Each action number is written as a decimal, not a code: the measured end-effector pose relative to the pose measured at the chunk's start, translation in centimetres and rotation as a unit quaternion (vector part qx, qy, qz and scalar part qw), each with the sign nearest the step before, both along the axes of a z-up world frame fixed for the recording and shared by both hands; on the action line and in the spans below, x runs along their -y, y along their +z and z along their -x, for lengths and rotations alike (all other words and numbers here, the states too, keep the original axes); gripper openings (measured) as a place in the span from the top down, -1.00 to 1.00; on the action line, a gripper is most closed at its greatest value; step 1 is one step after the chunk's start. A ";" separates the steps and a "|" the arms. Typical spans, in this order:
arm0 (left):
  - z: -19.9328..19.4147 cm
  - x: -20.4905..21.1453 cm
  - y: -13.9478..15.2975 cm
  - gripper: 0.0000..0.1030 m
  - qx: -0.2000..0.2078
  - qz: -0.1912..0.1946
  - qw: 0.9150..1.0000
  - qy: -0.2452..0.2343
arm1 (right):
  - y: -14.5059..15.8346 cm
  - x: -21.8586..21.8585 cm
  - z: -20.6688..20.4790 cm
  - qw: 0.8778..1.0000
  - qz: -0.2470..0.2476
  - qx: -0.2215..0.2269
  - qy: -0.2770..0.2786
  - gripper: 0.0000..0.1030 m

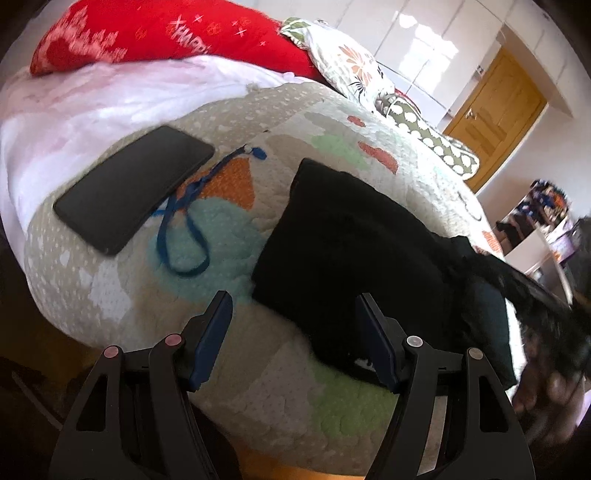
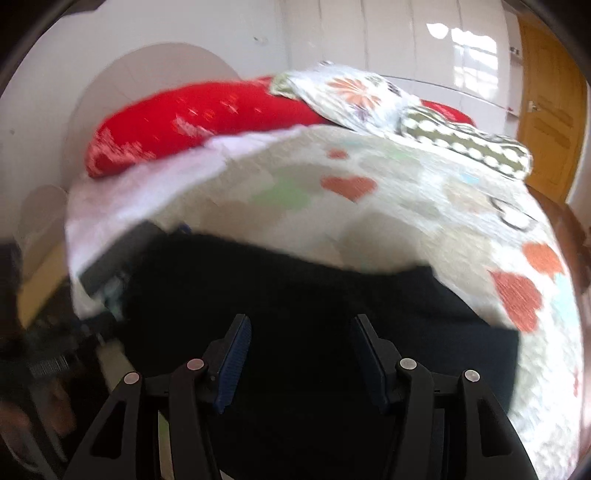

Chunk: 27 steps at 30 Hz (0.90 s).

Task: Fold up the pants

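Black pants (image 1: 351, 251) folded on quilt (image 1: 229, 369) (fingers apart).

black phone (image 1: 133, 188) on quilt (image 1: 258, 387), blue lanyard (image 1: 188, 221) beside it; red pillow (image 1: 166, 33) behind.

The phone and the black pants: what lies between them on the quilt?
A blue lanyard lies between phone and black pants, seen in left wrist view.

One pair of black pants (image 1: 351, 251) lies at the centre right of the left wrist view. One black phone (image 1: 133, 188) sits at the left, one blue lanyard (image 1: 184, 221) just beside it. There are three pillows along the top: one red pillow (image 1: 166, 33), one floral pillow (image 1: 343, 59), one dotted green pillow (image 1: 436, 144). Two grippers show, the left gripper (image 1: 295, 332) and right gripper (image 2: 301, 350), each with two fingers spread apart.
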<state>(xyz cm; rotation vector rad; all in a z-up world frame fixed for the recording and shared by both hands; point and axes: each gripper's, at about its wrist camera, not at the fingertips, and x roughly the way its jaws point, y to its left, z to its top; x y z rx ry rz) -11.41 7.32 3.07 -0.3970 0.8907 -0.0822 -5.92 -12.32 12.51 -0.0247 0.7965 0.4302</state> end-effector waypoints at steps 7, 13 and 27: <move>0.1 0.0 -0.5 -0.34 0.002 0.025 1.000 0.009 | -0.2 -7.1 -4.8 0.998 0.008 -0.011 0.055 -0.12; -1.4 0.5 -1.2 -0.45 0.004 0.028 1.000 0.008 | -2.9 -11.4 -8.6 0.993 0.030 -0.042 0.102 -0.23; 1.0 6.2 3.6 0.50 0.170 -0.092 0.980 -0.049 | 1.3 -6.0 -8.2 0.992 -0.094 -0.061 0.059 0.13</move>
